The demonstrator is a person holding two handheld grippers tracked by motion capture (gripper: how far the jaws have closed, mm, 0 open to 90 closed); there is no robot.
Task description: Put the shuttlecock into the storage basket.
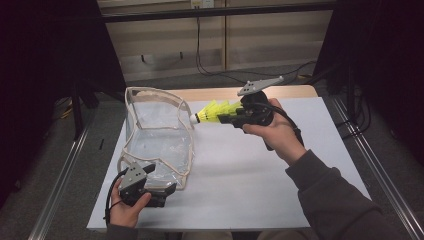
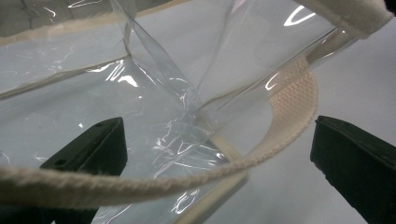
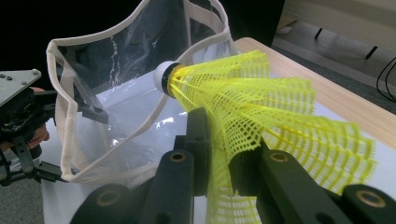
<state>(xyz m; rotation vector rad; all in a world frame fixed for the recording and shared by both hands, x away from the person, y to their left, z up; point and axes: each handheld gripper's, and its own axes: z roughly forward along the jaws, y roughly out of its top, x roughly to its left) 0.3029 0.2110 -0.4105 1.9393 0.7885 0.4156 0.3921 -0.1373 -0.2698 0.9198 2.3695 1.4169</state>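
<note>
While my right hand-held gripper point(image 3: 219, 154) clamps the yellow mesh shuttlecock point(image 3: 261, 107) beside the clear plastic cream-trimmed bag point(image 1: 157, 132), my left hand-held gripper point(image 2: 219, 154) gapes wide at its near-left-corner strap point(image 2: 289, 112)

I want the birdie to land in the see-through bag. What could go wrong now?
The right gripper squeezes the yellow shuttlecock by its soft mesh skirt, so it might bend or slip out. Its white tip is beside the clear bag, near the cloth rim, and could snag there. The left gripper has its jaws open around the bag's strap, so the floppy bag may shift.
</note>
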